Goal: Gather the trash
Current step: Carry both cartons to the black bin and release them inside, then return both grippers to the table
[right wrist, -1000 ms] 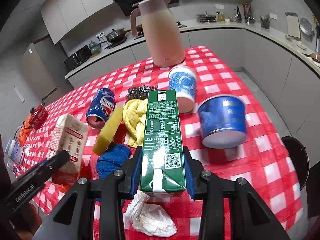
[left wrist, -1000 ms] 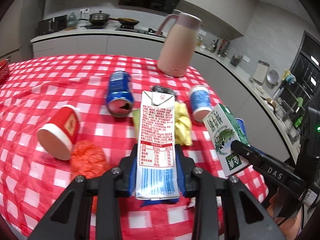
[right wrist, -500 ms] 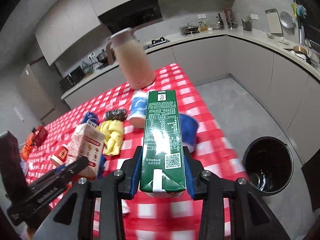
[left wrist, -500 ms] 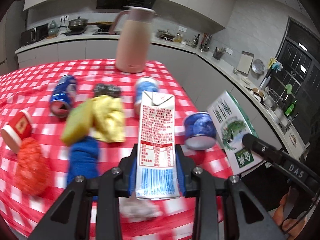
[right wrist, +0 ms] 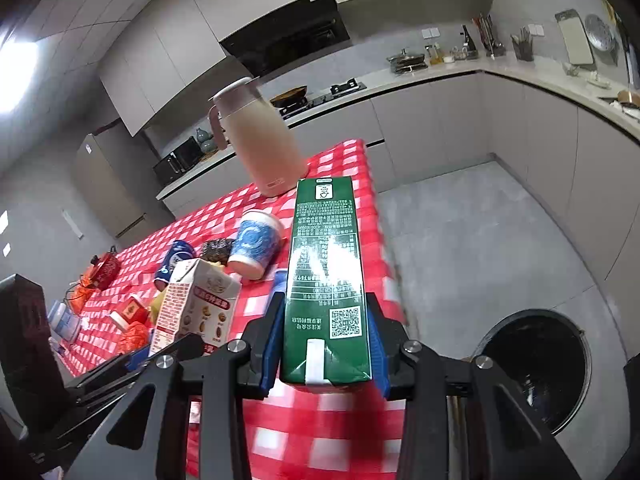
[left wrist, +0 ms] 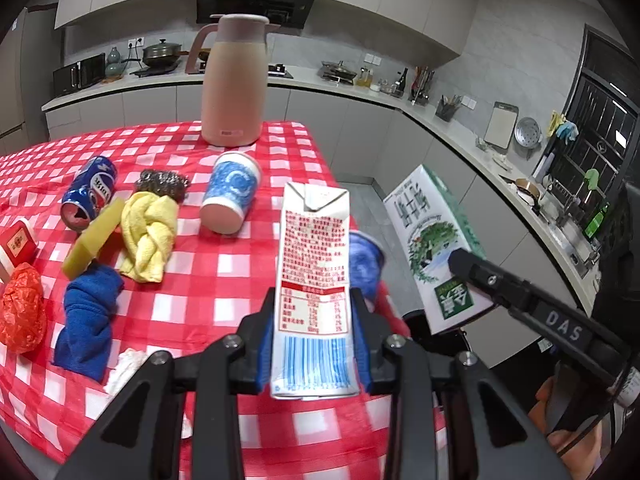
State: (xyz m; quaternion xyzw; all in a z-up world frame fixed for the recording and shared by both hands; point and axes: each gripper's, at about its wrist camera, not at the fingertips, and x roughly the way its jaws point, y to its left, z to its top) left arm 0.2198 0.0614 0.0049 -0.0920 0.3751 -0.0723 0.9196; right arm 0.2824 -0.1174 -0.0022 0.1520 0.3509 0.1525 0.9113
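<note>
My left gripper (left wrist: 314,340) is shut on a white carton with red print (left wrist: 314,280), held above the right edge of the red checked table (left wrist: 224,264). In the right wrist view the same white carton (right wrist: 196,308) shows at lower left. My right gripper (right wrist: 326,344) is shut on a green carton (right wrist: 326,280), which hangs over the table's right edge; in the left wrist view the green carton (left wrist: 436,248) appears at the right. A black bin (right wrist: 536,364) stands on the floor at lower right.
On the table lie a blue paper cup (left wrist: 230,200), a blue can (left wrist: 90,198), a steel scourer (left wrist: 162,184), a yellow cloth (left wrist: 148,236), a yellow sponge (left wrist: 94,248), a blue cloth (left wrist: 86,320), orange crumpled plastic (left wrist: 20,316), white tissue (left wrist: 126,368) and an upright pink jug (left wrist: 232,80).
Both grippers have carried their cartons rightward, from over the middle of the table to its right edge. The black bin has come into the right wrist view.
</note>
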